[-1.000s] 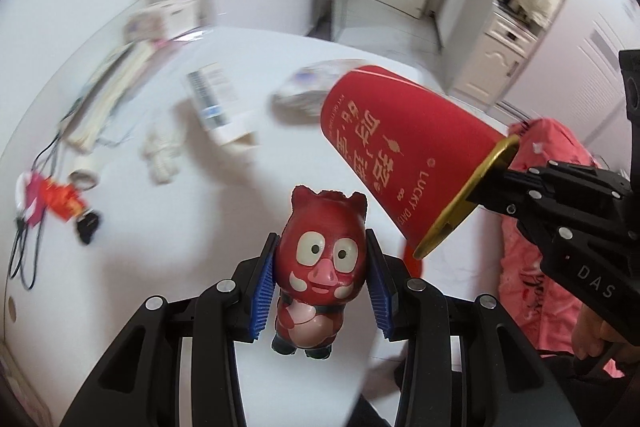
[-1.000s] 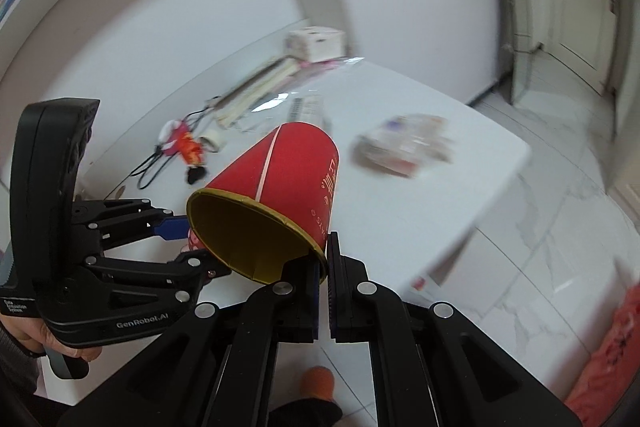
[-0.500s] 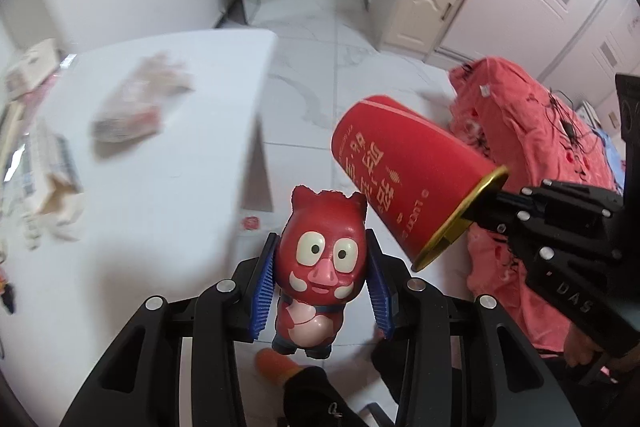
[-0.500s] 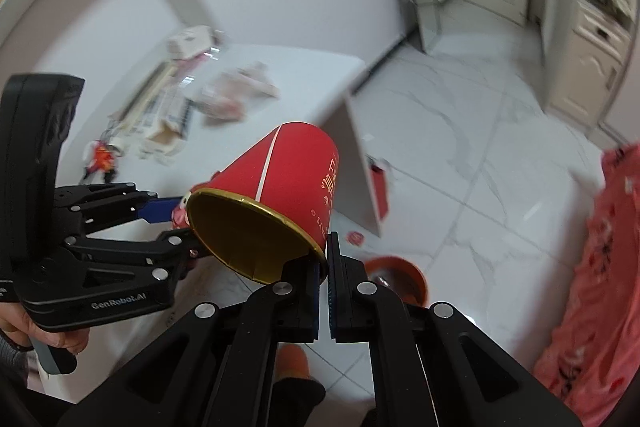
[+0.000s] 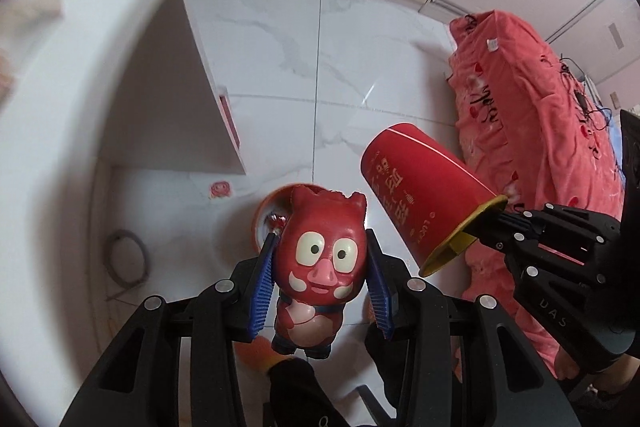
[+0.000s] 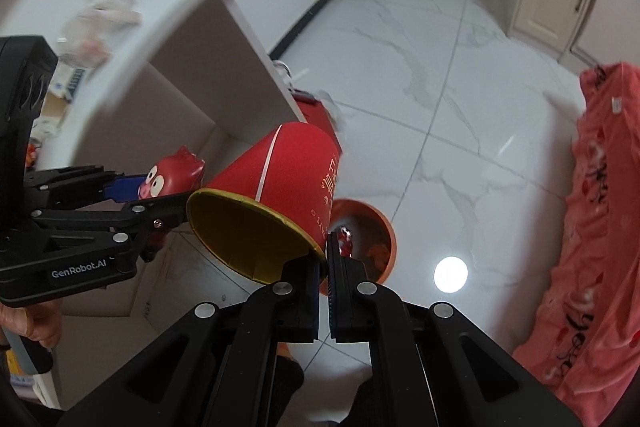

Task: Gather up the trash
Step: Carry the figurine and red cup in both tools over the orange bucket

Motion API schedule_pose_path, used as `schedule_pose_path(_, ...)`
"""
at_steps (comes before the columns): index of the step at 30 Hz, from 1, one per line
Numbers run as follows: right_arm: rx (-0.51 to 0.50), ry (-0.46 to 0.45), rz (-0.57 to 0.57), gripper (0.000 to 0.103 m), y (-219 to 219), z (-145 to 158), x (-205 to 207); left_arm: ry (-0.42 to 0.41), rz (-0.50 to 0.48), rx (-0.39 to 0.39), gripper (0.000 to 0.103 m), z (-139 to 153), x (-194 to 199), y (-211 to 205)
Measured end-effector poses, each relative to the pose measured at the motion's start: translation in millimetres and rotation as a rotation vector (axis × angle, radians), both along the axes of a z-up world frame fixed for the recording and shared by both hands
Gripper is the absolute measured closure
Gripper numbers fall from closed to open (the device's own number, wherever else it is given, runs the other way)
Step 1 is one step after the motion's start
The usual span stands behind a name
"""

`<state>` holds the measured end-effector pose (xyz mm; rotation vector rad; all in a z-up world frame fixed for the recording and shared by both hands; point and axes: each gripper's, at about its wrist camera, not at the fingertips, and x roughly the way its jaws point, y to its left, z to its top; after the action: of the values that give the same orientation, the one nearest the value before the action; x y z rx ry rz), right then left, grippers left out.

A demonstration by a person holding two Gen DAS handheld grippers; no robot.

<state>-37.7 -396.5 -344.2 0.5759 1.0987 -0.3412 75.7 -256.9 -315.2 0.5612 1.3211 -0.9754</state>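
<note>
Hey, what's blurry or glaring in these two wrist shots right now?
Left wrist view: the white table at left is motion-smeared, while the pig figurine is sharp. Right wrist view: the table edge smears too, and a round lamp glare sits on the glossy floor.

White marble floor [image 6: 460,75] beside a white table [image 5: 60,75].

Below you the tiled floor carries an orange bin [image 6: 372,231] with scraps inside, standing near the table's side panel. A small red sticker or scrap [image 5: 220,189] lies on the tiles by that panel, and a grey loop of cable [image 5: 126,259] sits under the table. On the tabletop, a crumpled plastic bag [image 6: 100,23] lies near the edge.
</note>
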Motion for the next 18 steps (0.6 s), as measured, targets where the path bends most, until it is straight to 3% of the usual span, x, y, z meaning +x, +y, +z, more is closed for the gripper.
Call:
schedule_pose_path(9,0.032,0.057,-0.023,0.099,-14,-62,9,0.058,-0.016,0.043,0.060,-61,5,-21)
schedule_pose_path(16,0.043,0.076,-0.031,0.099,-20,-81,12,0.050,-0.041,0.070,0.059,-77,11,-25)
schedule_pose_path(18,0.044,0.083,-0.035,0.099,-20,-83,12,0.051,-0.037,0.068,0.051,-77,12,-26)
